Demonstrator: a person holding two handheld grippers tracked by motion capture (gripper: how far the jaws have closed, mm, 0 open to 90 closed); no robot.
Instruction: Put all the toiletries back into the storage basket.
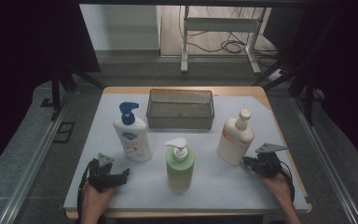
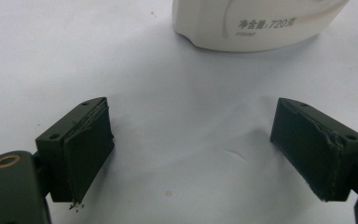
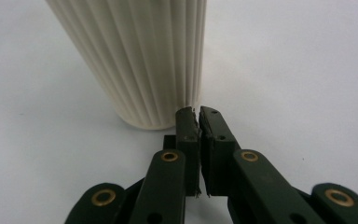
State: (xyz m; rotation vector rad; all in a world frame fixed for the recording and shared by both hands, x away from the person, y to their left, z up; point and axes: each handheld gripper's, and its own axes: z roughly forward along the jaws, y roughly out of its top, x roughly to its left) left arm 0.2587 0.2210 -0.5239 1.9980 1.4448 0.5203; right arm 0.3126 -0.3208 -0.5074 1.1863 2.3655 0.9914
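Behind my table [image 1: 279, 122] I see a grey floor [image 1: 135, 70], a white metal frame [image 1: 221, 25], cables [image 1: 230, 45] and dark curtains [image 1: 23, 51].

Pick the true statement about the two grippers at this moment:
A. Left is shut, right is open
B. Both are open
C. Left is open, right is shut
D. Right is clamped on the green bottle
C: the left gripper shows a wide gap between its jaws, while the right gripper has its jaws pressed together, empty, just short of the ribbed cream bottle.

Three upright bottles — blue-pump white bottle [image 1: 132, 137], green pump bottle [image 1: 180, 167], cream ribbed bottle [image 1: 235, 137] — before a basket [image 1: 180, 109].
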